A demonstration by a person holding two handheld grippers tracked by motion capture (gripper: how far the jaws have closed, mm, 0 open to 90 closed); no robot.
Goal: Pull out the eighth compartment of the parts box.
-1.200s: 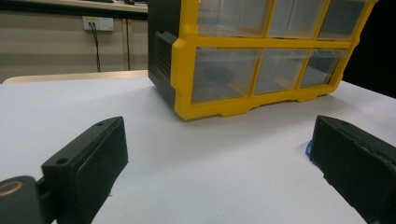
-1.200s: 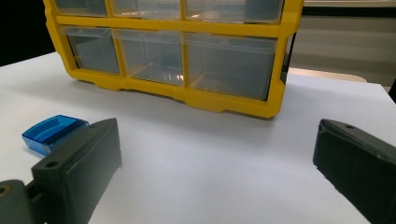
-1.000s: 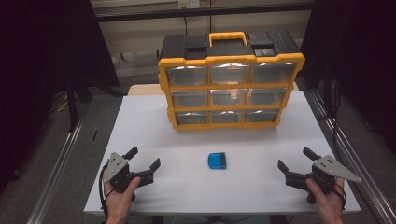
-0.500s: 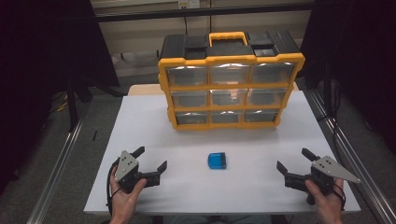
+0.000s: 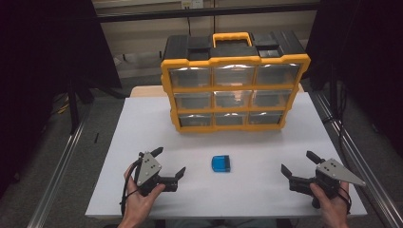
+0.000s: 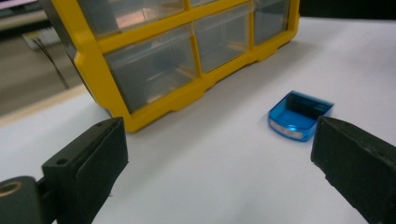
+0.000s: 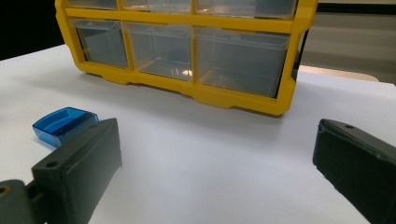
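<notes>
High view, lower left: the left gripper (image 5: 170, 164), matte black with a grey plate, hovers released over the smooth white desk (image 5: 142, 123). At lower centre lies a small translucent blue box (image 5: 221, 163), rounded at one end, untouched and clear of both grippers. Above it stands a glossy yellow-framed organizer (image 5: 235, 88) with clear drawers, their contents unreadable. At lower right, the right gripper (image 5: 299, 164) is spread wide.

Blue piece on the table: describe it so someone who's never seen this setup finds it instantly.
Start at the yellow drawer cabinet standing at the far side of the white table. In front of its bottom row of drawers, between the left gripper and the right gripper, lies a small translucent blue plastic tray. It is the lone loose item and the lone blue one.
</notes>
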